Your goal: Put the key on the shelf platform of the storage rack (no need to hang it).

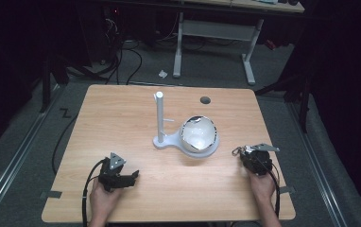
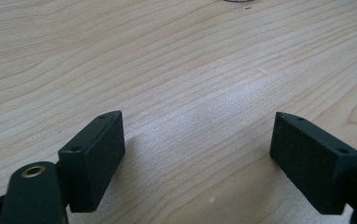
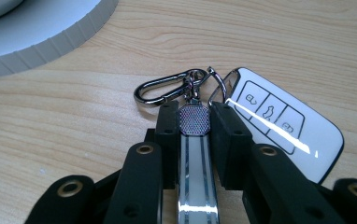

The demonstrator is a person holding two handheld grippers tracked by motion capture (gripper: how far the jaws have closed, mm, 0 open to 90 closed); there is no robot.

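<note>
- The worktop (image 1: 122,118) is a pale wood-grain board with rounded corners and a small dark hole (image 1: 205,100) near its far edge; around it the room is dim, with grey carpet, loose black cables and the white legs of another desk (image 1: 214,42) behind.
- Mid-board stands a white stand (image 1: 160,124): a slim upright post on a flat base with a ribbed edge, and a glossy round bowl-like piece (image 1: 198,134) sits on that base.
- The key bunch (image 3: 223,116) lies at the right side of the worktop, near the stand's base. It has a silver carabiner clip (image 3: 165,87), a glossy white car fob (image 3: 279,126) with dark-outlined buttons, and a shiny metal strap tag (image 3: 194,140) with a finely dotted end.
- The right gripper (image 3: 194,122) has its black jaws pressed closed on that strap tag, the fob lying flat just beside them.
- The left gripper (image 2: 197,154) rests low over bare wood at the near left, jaws wide apart with nothing between them; their pads look matte and grainy.
</note>
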